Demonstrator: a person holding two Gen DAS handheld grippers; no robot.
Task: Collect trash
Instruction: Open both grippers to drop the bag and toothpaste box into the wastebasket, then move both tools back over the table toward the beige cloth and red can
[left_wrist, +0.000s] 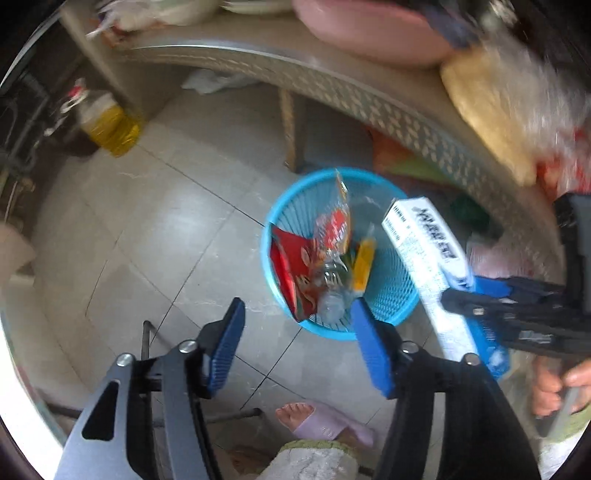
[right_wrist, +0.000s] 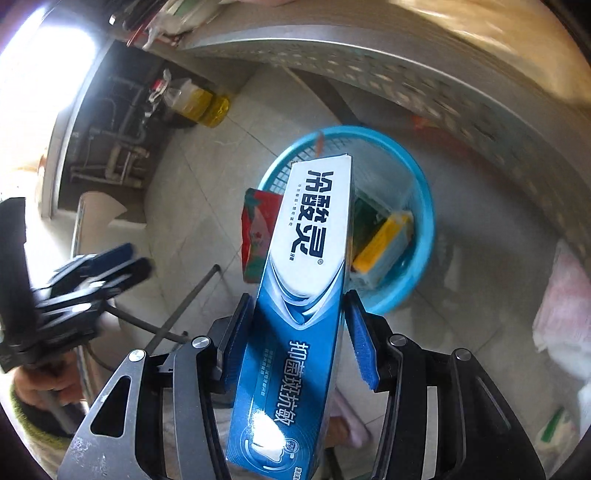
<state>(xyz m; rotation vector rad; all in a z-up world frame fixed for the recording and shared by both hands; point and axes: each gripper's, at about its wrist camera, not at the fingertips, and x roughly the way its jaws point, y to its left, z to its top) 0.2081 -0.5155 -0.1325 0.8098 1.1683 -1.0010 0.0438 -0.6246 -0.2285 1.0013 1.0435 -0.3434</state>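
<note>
We hold the right tongs (right_wrist: 301, 332) clamped on a long blue-and-white toothpaste box (right_wrist: 306, 266), the blue pads pressing its two narrow sides near the middle of its length. In the right wrist view the box's long axis runs from the bottom centre of the frame up toward the centre, its white end pointing away from us and hanging over the near rim of the blue basket (right_wrist: 421, 192), which stands on the tiled floor (right_wrist: 192, 192) in the middle of the frame. In the left wrist view the same box (left_wrist: 424, 243) slants from the lower right up toward the centre, its white end above the basket's (left_wrist: 391, 295) right rim. Our left tongs (left_wrist: 299, 343) stand open with nothing between the pads, at the bottom centre of that view, just this side of the basket. Inside the basket lie a red wrapper (left_wrist: 291, 266), a clear plastic bottle (left_wrist: 332, 291) and a yellow packet (left_wrist: 364, 266). The table (left_wrist: 332, 81) curves across the upper right.
</note>
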